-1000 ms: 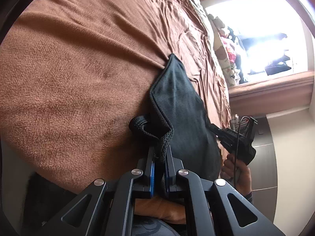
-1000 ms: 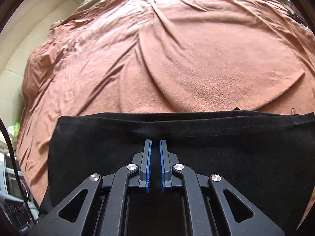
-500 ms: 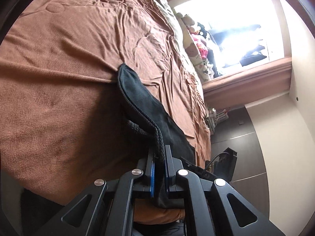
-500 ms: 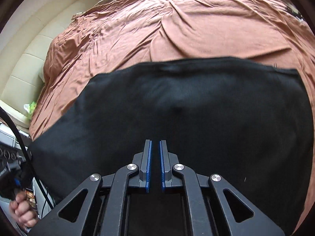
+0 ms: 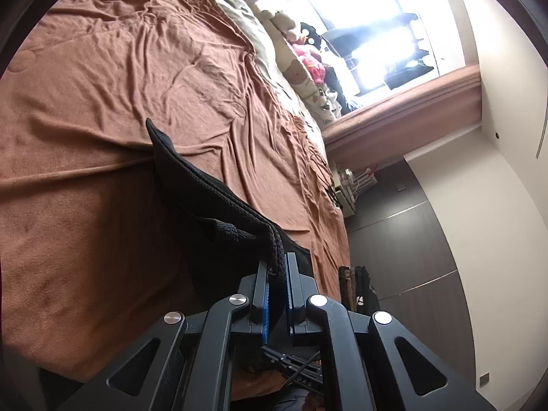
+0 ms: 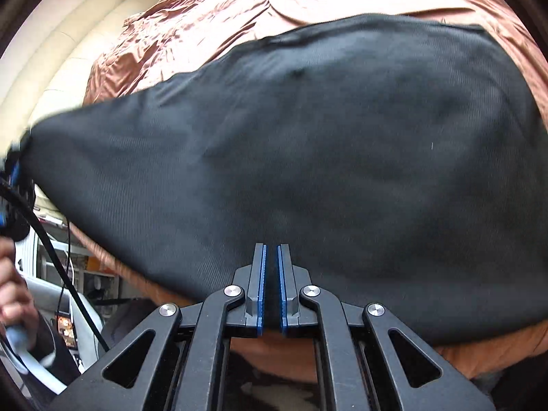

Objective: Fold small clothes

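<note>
A small black garment (image 6: pixel 308 144) is held up above the brown bedspread (image 6: pixel 239 10), stretched between my two grippers. My right gripper (image 6: pixel 270 257) is shut on its near edge, the cloth pinched between the blue pads. My left gripper (image 5: pixel 276 267) is shut on the garment's ribbed hem (image 5: pixel 274 243); the black cloth (image 5: pixel 191 185) runs away from it edge-on over the bed. The left gripper also shows blurred at the far left of the right wrist view (image 6: pixel 13 171).
The brown bedspread (image 5: pixel 120 85) is wrinkled and covers the whole bed. Pillows and stuffed toys (image 5: pixel 301 68) lie along its far side under a bright window. A padded cream headboard (image 6: pixel 68 68) is at the left. Dark cupboards (image 5: pixel 411 239) stand beyond the bed's foot.
Both grippers have lifted the black garment off the bedspread; it now hangs stretched in the air and fills most of the right wrist view. The left gripper has risen and turned.
</note>
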Tool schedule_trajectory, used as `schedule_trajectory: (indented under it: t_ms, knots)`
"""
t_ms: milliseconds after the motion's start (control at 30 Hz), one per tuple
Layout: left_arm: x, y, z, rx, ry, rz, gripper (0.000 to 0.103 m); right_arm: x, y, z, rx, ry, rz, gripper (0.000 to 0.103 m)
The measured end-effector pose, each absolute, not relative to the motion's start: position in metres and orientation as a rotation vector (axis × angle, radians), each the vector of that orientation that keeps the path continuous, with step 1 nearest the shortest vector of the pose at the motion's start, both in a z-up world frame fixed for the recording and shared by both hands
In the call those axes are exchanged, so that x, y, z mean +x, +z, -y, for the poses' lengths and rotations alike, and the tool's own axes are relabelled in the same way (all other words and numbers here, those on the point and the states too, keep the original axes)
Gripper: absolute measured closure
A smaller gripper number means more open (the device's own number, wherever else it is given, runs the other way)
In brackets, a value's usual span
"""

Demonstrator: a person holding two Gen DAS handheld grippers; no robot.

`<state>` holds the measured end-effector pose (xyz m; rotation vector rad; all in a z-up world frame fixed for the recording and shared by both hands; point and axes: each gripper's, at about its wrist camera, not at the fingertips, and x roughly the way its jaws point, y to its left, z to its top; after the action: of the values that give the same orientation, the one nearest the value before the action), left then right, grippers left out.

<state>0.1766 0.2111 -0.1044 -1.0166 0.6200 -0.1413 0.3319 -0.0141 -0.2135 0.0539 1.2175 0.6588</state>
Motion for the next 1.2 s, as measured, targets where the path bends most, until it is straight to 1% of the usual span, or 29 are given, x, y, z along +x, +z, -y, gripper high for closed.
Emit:
schedule_trajectory:
  t_ms: [233, 367, 733, 800, 833, 867, 900, 933, 967, 1200]
  knots:
    - [0.206, -0.084, -0.187, -0.955, -0.202, -0.634, 0.096, 0.326, -0.224, 0.022, 0.094, 0.661, -1.238, 0.1]
    - [0.221, -0.074, -0.168, -0.915, -0.24, -0.646, 0.096, 0.326, -0.219, 0.03, 0.112, 0.663, -1.231, 0.1]
    - [0.259, -0.056, -0.12, -0.841, -0.339, -0.683, 0.096, 0.324, -0.173, 0.093, 0.202, 0.597, -1.084, 0.098]
    - [0.265, -0.053, -0.11, -0.826, -0.359, -0.689, 0.096, 0.32, -0.165, 0.109, 0.219, 0.576, -1.058, 0.094]
    - [0.268, -0.052, -0.104, -0.819, -0.369, -0.695, 0.096, 0.318, -0.162, 0.117, 0.228, 0.568, -1.045, 0.086]
    - [0.272, -0.051, -0.098, -0.813, -0.377, -0.7, 0.096, 0.317, -0.158, 0.125, 0.237, 0.56, -1.031, 0.071]
    - [0.275, -0.051, -0.093, -0.808, -0.386, -0.705, 0.096, 0.313, -0.156, 0.132, 0.244, 0.554, -1.016, 0.062]
    - [0.278, -0.05, -0.086, -0.803, -0.395, -0.71, 0.096, 0.311, -0.153, 0.138, 0.251, 0.546, -0.997, 0.047]
    - [0.281, -0.049, -0.08, -0.799, -0.405, -0.716, 0.096, 0.308, -0.149, 0.146, 0.259, 0.538, -0.975, 0.042]
    - [0.304, -0.054, -0.034, -0.77, -0.475, -0.771, 0.096, 0.29, -0.144, 0.196, 0.299, 0.494, -0.934, 0.042]
